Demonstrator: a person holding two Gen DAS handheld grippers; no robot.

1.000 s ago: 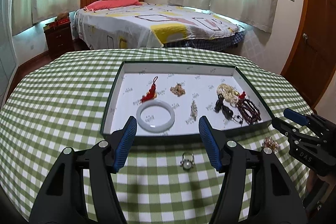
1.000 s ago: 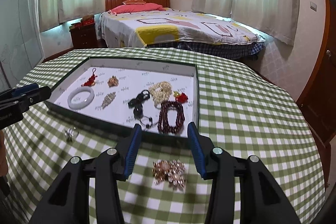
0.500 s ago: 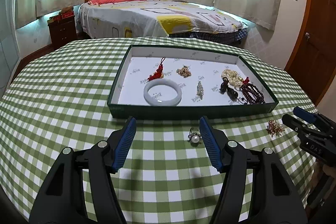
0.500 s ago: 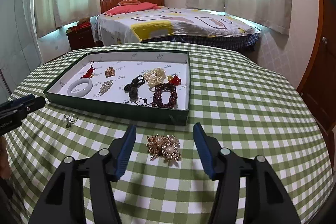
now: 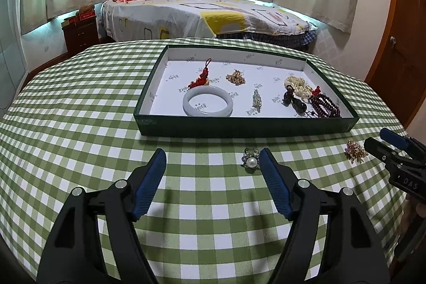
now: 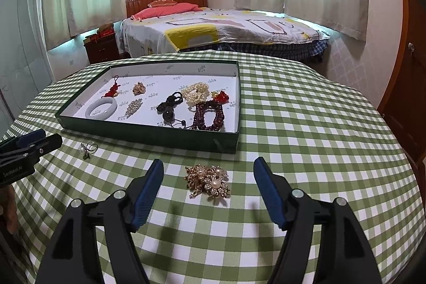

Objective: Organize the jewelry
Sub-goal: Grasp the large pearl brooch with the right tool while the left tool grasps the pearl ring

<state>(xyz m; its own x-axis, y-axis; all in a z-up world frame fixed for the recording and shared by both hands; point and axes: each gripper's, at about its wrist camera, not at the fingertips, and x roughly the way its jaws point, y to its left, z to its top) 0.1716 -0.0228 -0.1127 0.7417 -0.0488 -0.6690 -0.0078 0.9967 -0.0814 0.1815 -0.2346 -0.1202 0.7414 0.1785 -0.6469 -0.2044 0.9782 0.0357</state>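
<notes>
A green tray (image 5: 239, 128) with a white lining holds a jade bangle (image 5: 207, 105), a red knot charm (image 5: 200, 79), a gold brooch, pearls (image 5: 295, 84) and dark red beads (image 5: 328, 105). A pearl ring (image 5: 249, 157) lies on the cloth just before the tray, by my left gripper's right fingertip. My left gripper (image 5: 213, 159) is open and empty. A gold pearl brooch (image 6: 209, 180) lies on the cloth between my right gripper's fingers. My right gripper (image 6: 209, 169) is open and empty. The tray (image 6: 149, 133) and ring (image 6: 87, 148) also show in the right wrist view.
The table has a green checked cloth (image 5: 80, 124). A bed (image 5: 199, 15) stands behind it, with a nightstand (image 5: 80, 31) at the left and a wooden door (image 5: 399, 44) at the right. The table's edge curves away on both sides.
Both grippers have pulled back from the tray and dropped lower. The ring and the gold brooch now sit nearer the fingertips. Both grippers stay open.
</notes>
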